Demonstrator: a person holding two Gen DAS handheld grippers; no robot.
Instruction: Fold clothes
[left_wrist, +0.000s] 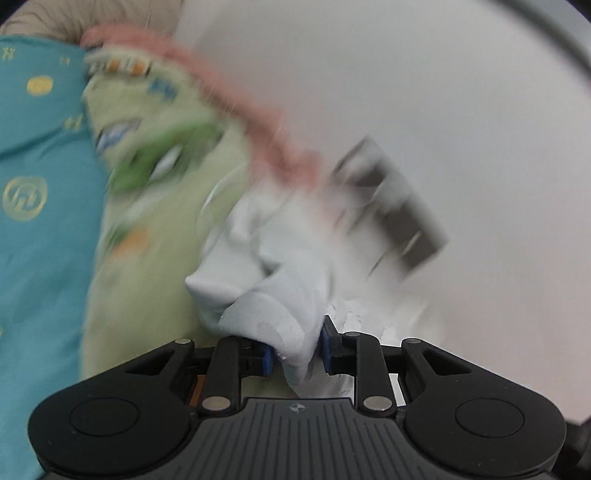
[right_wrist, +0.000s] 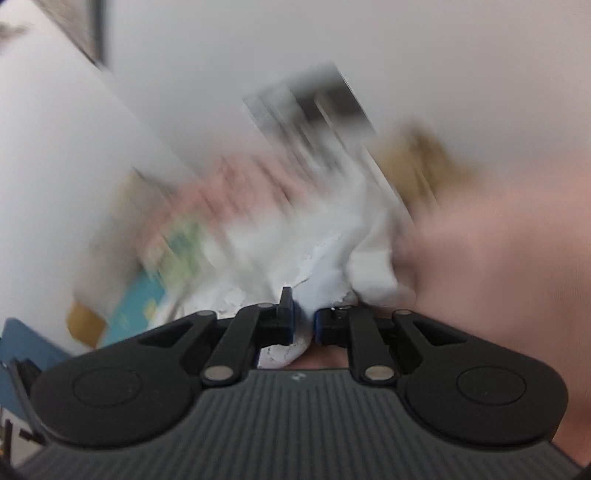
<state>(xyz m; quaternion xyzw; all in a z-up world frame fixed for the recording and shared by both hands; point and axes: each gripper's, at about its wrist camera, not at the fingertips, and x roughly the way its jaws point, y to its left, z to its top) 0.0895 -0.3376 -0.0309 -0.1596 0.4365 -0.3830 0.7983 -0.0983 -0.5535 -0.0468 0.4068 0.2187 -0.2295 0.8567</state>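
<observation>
Both views are smeared by motion. My left gripper (left_wrist: 296, 352) is shut on a bunched fold of a pale blue-white garment (left_wrist: 266, 266), which rises from between the blue pads. My right gripper (right_wrist: 303, 325) is shut on another bunch of the same pale garment (right_wrist: 317, 258). The cloth hangs lifted between the two grippers. Behind it lie a light green printed garment (left_wrist: 147, 221) with a pink edge (left_wrist: 258, 122), and a teal cloth (left_wrist: 40, 184) with gold emblems at the left.
A white wall (left_wrist: 443, 92) fills the right of the left wrist view, with a blurred dark framed object (left_wrist: 391, 199) on it. In the right wrist view a pink blurred mass (right_wrist: 498, 258) fills the right side, and a blue surface (right_wrist: 22, 343) shows low left.
</observation>
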